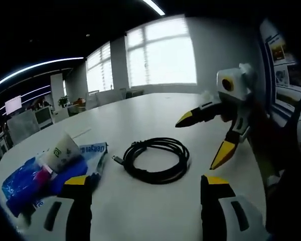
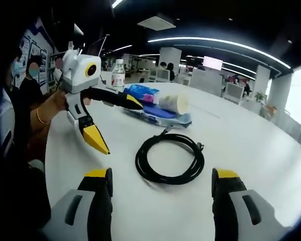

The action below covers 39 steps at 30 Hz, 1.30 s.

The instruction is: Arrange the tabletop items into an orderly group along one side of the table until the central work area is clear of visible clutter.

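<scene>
A black cable coil (image 1: 158, 175) (image 2: 140, 163) lies on the white table (image 1: 150, 113) (image 2: 256, 145), just ahead of both grippers. My left gripper (image 1: 145, 188) stands open with the coil beyond its jaws; it also shows across the table, open and tilted (image 2: 120, 126), held by a hand (image 2: 55, 103). My right gripper (image 2: 161, 176) is open near the coil's close side, and in the left gripper view it hangs open (image 1: 200, 142) just right of the coil. Blue packets (image 1: 35, 178) (image 2: 153, 110) with a paper cup (image 1: 62, 150) (image 2: 174, 102) lying on them rest beside the coil.
A clear water bottle (image 2: 119, 74) stands at the table's far edge behind the packets. A person sits at the left table edge (image 2: 20, 100). Office desks, chairs and monitors stand beyond the table. Bare tabletop stretches toward the windows (image 1: 160, 55).
</scene>
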Each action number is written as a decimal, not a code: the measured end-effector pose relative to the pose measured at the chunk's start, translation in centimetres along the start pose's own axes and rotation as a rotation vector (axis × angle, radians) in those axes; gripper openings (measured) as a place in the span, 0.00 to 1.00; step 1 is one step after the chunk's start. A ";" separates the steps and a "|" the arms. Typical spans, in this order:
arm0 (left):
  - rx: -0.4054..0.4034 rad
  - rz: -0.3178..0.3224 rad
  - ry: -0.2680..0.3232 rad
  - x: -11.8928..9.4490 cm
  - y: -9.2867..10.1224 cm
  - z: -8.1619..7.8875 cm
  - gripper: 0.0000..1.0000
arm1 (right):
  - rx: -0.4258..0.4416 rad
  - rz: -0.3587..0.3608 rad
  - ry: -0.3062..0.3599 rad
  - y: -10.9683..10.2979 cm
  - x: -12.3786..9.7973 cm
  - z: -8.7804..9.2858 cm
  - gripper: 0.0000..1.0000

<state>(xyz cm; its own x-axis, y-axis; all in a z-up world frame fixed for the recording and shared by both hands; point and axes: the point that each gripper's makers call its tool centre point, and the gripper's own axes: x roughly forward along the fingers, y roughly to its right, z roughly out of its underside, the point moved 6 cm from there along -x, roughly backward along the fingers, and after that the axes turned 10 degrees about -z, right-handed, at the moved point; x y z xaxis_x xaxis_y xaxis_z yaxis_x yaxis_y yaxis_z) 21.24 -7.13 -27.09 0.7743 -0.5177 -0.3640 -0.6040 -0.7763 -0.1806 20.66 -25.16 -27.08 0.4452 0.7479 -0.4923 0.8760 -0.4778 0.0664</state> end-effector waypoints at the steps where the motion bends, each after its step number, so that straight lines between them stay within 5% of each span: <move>1: 0.004 0.001 -0.003 0.1 0.1 0.0 0.89 | -0.001 0.004 -0.005 0.1 0.0 0.0 0.77; 32: 0.003 0.047 -0.039 3.9 0.4 0.0 0.87 | 0.022 -0.091 -0.012 1.9 3.0 1.3 0.71; 39: 0.000 0.108 -0.034 4.6 0.4 0.1 0.85 | -0.001 -0.096 -0.015 2.2 3.3 1.3 0.68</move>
<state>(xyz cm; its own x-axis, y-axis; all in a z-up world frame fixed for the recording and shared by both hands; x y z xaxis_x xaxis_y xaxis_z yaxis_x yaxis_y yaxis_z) 24.53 -9.75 -28.91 0.6981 -0.5857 -0.4119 -0.6834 -0.7167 -0.1391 23.85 -24.37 -29.71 0.3560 0.7832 -0.5097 0.9148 -0.4035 0.0190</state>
